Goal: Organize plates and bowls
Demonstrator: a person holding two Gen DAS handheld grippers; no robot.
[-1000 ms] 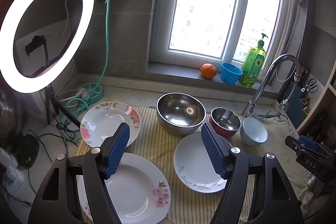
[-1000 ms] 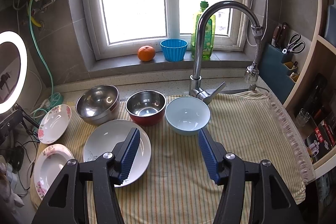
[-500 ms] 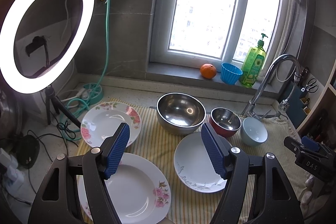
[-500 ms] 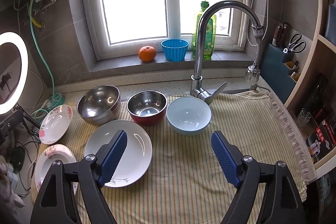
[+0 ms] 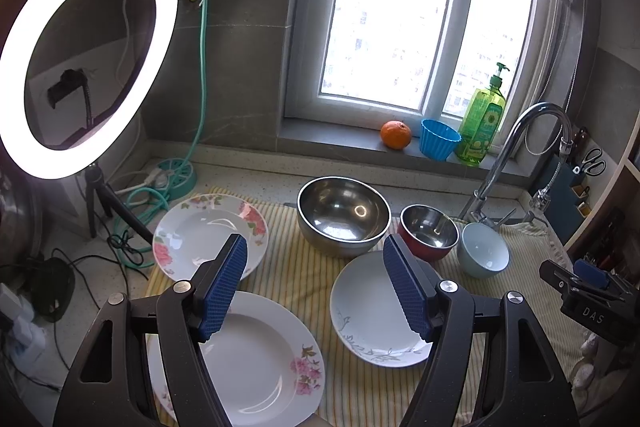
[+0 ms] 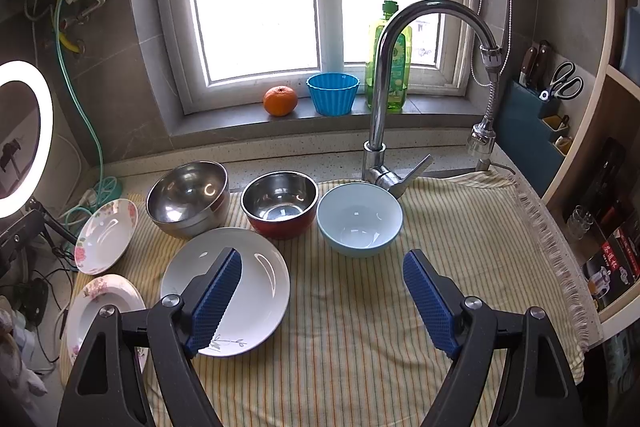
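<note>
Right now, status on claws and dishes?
Both claws, left claw and right claw, open, empty. Plates and bowls unstacked on striped cloth. Nothing blocking.

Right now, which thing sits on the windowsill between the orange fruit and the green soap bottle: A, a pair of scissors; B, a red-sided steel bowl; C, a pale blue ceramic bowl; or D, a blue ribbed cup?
D: the blue ribbed cup stands on the sill with the orange fruit on its left and the green soap bottle on its right.
</note>
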